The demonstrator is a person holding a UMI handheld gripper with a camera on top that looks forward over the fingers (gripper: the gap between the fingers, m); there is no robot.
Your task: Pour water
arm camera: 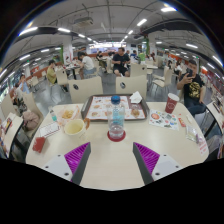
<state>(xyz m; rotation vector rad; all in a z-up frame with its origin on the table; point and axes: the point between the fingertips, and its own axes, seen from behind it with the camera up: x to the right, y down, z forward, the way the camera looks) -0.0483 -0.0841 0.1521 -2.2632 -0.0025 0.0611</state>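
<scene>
From the gripper view, the gripper (111, 160) is wide open and holds nothing. Its two fingers with purple pads (76, 155) point forward over the bench (110, 170), and there is bare bench top between them.

A water bottle (117, 119) stands upright just ahead of the fingers, a little past their tips and about in the middle of the gap. It is clear with a blue cap and sits on a small red base. Nothing touches it.

I think the job is only starting. The bottle has not been picked up yet. Next, the gripper should go straight ahead until the bottle is between the pads, then close on it. After that it can lift and tip it over a cup. A red cup (171, 102) stands near the far right of the bench and may be where the water goes, but I cannot be sure.

The bench is pale and smooth. Behind the bottle lies a tray (100, 108). To the left are a yellow bowl (73, 127) and some small things that I cannot make out.

The room is big and bright, with long ceiling lights. People (120, 62) sit at other tables far back.
</scene>
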